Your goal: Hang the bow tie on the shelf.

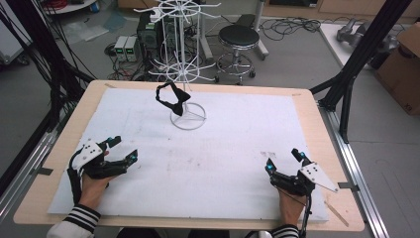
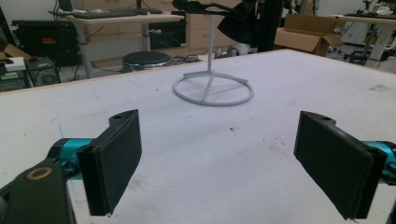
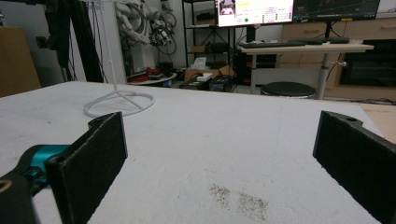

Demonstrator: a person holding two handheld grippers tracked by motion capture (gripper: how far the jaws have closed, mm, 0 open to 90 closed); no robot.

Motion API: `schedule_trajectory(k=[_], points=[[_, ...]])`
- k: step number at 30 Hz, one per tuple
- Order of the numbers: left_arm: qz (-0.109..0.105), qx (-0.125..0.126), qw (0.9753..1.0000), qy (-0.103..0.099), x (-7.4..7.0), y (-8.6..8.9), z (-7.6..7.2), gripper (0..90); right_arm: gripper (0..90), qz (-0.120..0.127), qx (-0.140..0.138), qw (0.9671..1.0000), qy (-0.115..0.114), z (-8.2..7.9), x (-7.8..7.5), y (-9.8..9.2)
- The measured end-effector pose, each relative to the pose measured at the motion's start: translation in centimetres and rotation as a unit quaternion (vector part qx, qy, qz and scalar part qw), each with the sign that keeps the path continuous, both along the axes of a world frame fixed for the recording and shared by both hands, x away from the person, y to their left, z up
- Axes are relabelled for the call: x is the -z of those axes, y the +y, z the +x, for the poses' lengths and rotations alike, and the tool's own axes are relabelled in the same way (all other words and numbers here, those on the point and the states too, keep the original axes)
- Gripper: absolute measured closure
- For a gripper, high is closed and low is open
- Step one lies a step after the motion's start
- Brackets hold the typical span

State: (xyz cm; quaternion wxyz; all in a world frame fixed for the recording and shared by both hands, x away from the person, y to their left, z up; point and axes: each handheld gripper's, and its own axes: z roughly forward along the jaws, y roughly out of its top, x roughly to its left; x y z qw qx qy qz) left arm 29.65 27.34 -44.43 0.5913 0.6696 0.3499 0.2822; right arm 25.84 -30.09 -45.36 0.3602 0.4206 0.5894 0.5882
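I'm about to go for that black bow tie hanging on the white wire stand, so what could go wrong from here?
1. The wire stand is tall and thin on a ring base; tugging the bow tie sideways could tip it.
2. The bow tie's strap loops over a hook, so it may snag unless lifted off.
3. The left gripper and right gripper, both open, rest far from the stand; reaching in could knock its arms.

The tabletop [image 1: 317, 119] is covered by a white sheet [image 1: 237, 148], with bare wooden edge left around it. A white wire stand [image 1: 187, 117] is set on the sheet at far centre. A dark smudge [image 1: 270, 154] is seen near right.
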Motion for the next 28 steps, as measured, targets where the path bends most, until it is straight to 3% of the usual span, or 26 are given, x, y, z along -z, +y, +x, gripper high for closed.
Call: schedule_trajectory(k=[8,15,28], points=[[-0.003,0.011,0.9998,-0.018,0.5,0.0,-0.6,15.7,1.9,-0.004,0.000,1.0000,0.001,0.0,0.0,0.0],[-0.024,-0.009,0.9979,-0.059,0.9,0.2,-1.6,16.2,1.9,-0.004,0.001,1.0000,0.000,0.0,0.0,0.0],[-0.030,-0.016,0.9971,-0.069,1.0,0.4,-1.8,16.6,1.9,-0.004,0.000,1.0000,-0.002,-0.1,0.0,0.0]])
